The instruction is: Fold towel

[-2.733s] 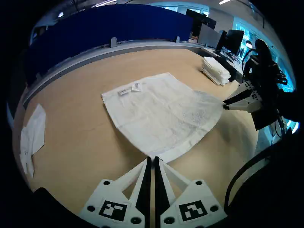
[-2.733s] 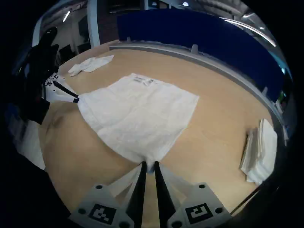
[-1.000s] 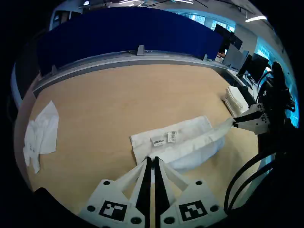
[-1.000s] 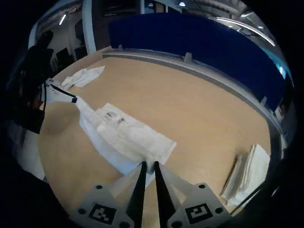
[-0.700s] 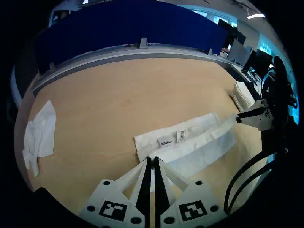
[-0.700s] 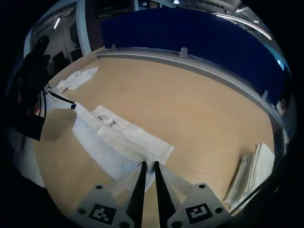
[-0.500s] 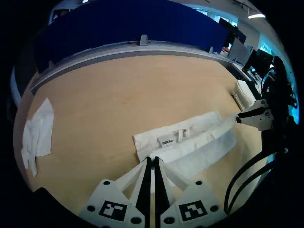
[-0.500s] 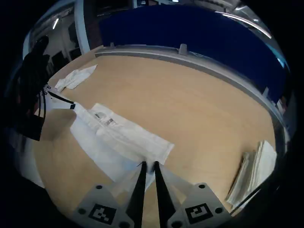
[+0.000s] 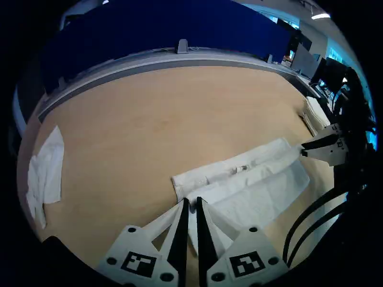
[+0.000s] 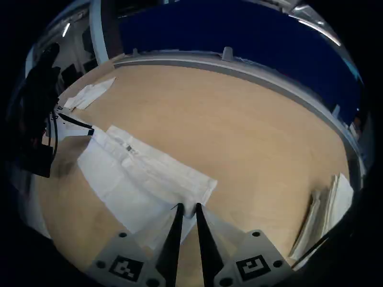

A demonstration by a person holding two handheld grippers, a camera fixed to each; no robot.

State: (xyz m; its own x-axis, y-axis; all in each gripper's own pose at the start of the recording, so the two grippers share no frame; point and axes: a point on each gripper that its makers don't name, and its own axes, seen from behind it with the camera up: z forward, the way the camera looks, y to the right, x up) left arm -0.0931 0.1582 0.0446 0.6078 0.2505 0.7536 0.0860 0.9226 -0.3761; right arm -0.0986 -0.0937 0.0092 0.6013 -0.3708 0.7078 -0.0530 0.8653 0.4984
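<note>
A white towel (image 9: 249, 184) lies doubled lengthwise on the wooden table (image 9: 158, 119), with a flatter layer spreading toward me. My left gripper (image 9: 190, 203) is at its near left corner, shut on the cloth, which shows between the fingers. The right gripper (image 9: 303, 152) pinches the opposite corner at the right. In the right gripper view the same towel (image 10: 139, 174) runs from my right gripper (image 10: 186, 207), shut on its corner, out to the left gripper (image 10: 90, 132) at the far left.
A crumpled white cloth (image 9: 44, 174) (image 10: 89, 95) lies near the table's left end. A stack of folded towels (image 9: 317, 111) (image 10: 332, 203) sits at the right edge. A blue partition (image 9: 158, 26) (image 10: 230, 31) backs the table. Monitors (image 9: 330, 71) stand beyond the right end.
The flat towel was gathered into a long doubled strip. Over the last second, the strip stretched longer, its near layer spread flatter, and the labels rolled partly under the fold.
</note>
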